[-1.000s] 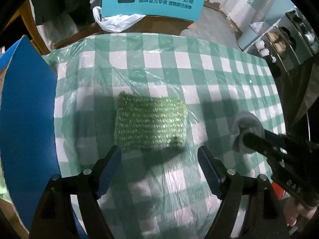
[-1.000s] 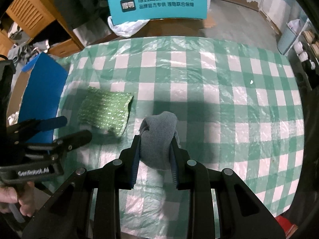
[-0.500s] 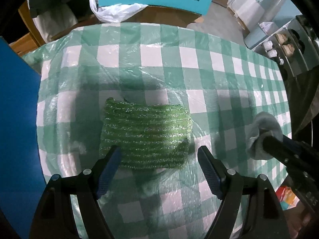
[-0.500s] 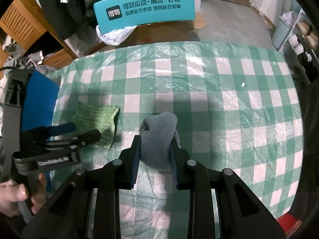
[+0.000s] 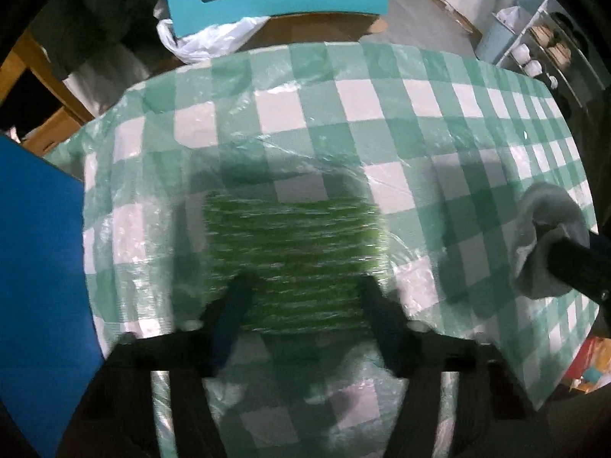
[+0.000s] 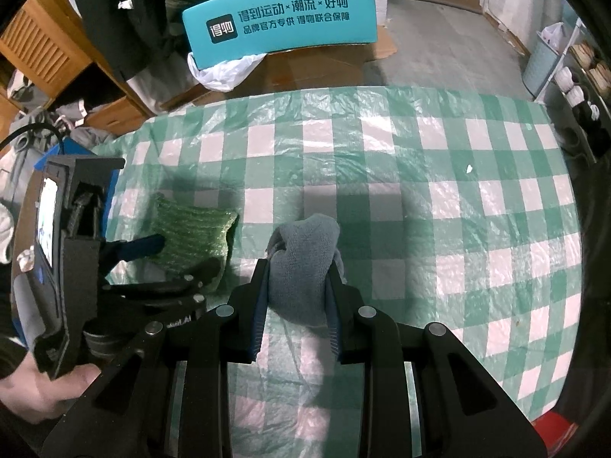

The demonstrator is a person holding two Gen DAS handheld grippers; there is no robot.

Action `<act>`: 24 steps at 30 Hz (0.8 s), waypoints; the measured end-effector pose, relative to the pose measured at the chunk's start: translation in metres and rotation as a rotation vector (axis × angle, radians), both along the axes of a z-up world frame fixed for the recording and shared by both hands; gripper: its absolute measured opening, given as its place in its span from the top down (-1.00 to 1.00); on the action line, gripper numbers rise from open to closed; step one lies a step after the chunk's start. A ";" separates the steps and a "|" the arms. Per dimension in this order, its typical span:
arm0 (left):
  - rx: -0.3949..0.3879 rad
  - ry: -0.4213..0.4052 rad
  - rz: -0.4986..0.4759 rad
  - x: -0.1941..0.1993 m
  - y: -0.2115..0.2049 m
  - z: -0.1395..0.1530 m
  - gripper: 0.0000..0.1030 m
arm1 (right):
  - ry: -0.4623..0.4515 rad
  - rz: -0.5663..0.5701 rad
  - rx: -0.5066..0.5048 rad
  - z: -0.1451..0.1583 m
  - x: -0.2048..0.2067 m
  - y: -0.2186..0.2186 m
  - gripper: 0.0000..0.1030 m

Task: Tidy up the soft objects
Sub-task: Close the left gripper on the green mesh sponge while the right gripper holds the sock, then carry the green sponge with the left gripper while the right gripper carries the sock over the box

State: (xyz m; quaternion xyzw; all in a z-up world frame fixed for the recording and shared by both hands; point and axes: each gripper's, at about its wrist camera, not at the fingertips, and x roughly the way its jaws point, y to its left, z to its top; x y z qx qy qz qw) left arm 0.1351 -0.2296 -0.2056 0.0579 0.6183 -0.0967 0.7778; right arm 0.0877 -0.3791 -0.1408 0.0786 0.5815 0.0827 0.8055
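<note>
A green glittery scrub pad (image 5: 294, 252) lies on the green-checked tablecloth (image 5: 343, 114). My left gripper (image 5: 305, 301) is open, its two fingers straddling the pad's near edge; the view is blurred. The right wrist view shows the pad (image 6: 191, 233) with the left gripper (image 6: 168, 255) over it. My right gripper (image 6: 298, 297) is shut on a grey folded cloth (image 6: 305, 252), held just above the table to the right of the pad. The cloth also shows at the right edge of the left wrist view (image 5: 542, 236).
A blue board (image 5: 38, 274) stands at the table's left edge. A teal box with white lettering (image 6: 278, 23) and a white plastic bag (image 6: 225, 72) sit beyond the far edge. Shelves with cups (image 6: 573, 87) are at the far right.
My left gripper has moved forward and its fingers now reach around the pad's near edge. The right gripper has kept the grey cloth and drifted slightly back from the pad.
</note>
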 end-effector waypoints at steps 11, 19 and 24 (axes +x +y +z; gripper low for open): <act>-0.106 0.030 0.052 0.006 0.022 0.003 0.80 | 0.002 0.014 -0.002 0.002 -0.005 0.006 0.50; -0.144 -0.009 0.026 -0.003 0.025 0.023 0.82 | -0.008 0.012 -0.003 0.008 -0.004 0.006 0.50; -0.155 -0.049 0.008 -0.009 0.027 0.043 0.83 | -0.020 0.020 -0.003 0.013 -0.004 0.010 0.50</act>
